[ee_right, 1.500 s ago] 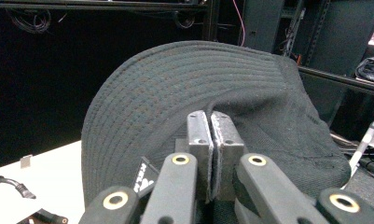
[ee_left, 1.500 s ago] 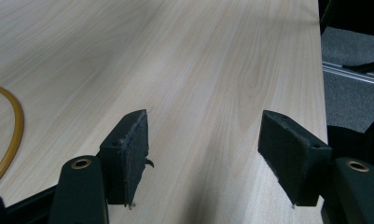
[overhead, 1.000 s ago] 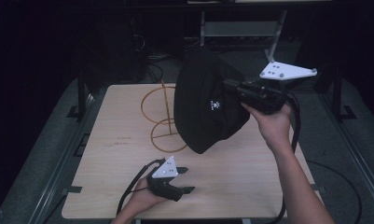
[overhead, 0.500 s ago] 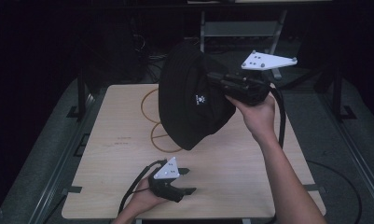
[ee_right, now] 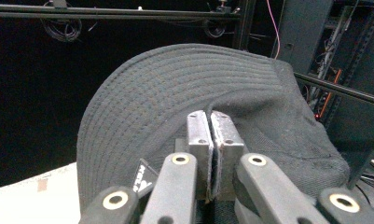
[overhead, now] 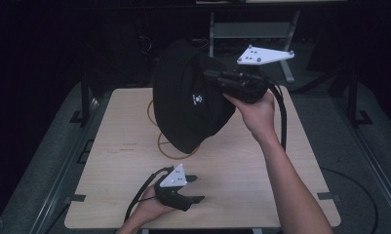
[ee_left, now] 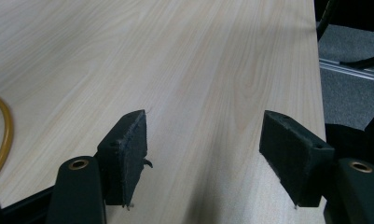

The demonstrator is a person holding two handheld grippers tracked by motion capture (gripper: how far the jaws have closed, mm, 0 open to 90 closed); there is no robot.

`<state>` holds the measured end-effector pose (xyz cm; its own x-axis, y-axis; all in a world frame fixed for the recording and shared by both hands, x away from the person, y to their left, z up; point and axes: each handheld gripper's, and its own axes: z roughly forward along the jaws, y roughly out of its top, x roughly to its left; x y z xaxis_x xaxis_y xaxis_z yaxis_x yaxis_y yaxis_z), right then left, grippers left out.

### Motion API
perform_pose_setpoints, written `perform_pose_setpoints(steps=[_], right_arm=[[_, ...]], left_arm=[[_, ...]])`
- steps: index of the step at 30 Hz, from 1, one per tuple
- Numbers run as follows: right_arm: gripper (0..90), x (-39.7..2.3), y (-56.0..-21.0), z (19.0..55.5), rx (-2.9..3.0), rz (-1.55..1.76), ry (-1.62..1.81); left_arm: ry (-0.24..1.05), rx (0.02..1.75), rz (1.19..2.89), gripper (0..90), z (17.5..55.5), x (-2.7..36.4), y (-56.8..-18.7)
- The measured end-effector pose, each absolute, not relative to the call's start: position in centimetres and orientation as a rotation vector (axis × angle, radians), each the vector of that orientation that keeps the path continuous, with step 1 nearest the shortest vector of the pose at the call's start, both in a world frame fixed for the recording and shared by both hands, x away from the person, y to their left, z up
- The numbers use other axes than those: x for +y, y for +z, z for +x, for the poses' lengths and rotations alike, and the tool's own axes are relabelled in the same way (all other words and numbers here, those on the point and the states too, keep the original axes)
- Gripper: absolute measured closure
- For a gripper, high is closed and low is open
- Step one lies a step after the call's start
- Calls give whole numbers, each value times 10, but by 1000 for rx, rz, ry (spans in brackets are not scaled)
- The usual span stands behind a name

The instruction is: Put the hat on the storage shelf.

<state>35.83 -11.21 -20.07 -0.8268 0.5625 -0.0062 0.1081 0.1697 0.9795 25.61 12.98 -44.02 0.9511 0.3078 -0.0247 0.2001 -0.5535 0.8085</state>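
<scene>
A black cap (overhead: pixel 190 102) with a small white logo hangs in the air over the middle of the wooden table (overhead: pixel 261 165). My right gripper (overhead: pixel 210 78) is shut on its fabric; in the right gripper view the two pads (ee_right: pixel 198 135) pinch the cap (ee_right: pixel 175 93) edge, with the stitched brim spreading above them. Behind and under the cap stands a thin orange wire stand (overhead: pixel 164 144), mostly hidden by it. My left gripper (overhead: pixel 195 187) rests at the table's front, open, its pads (ee_left: pixel 126 149) wide apart over bare wood.
A metal frame and dark equipment stand beyond the table's far edge. An arc of the orange wire ring (ee_left: pixel 3 135) curves along the left of the left gripper view. Grey floor and rails run along both sides of the table.
My right gripper has carried the cap leftward and a little higher, over the wire stand. The left gripper has stayed put.
</scene>
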Motion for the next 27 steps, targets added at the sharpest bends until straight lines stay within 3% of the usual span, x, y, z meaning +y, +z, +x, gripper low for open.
perform_pose_setpoints(steps=[27], right_arm=[[875,-71,-197,387,2152,631,1728]], left_arm=[[182,337,2186,316,255,128,-438]])
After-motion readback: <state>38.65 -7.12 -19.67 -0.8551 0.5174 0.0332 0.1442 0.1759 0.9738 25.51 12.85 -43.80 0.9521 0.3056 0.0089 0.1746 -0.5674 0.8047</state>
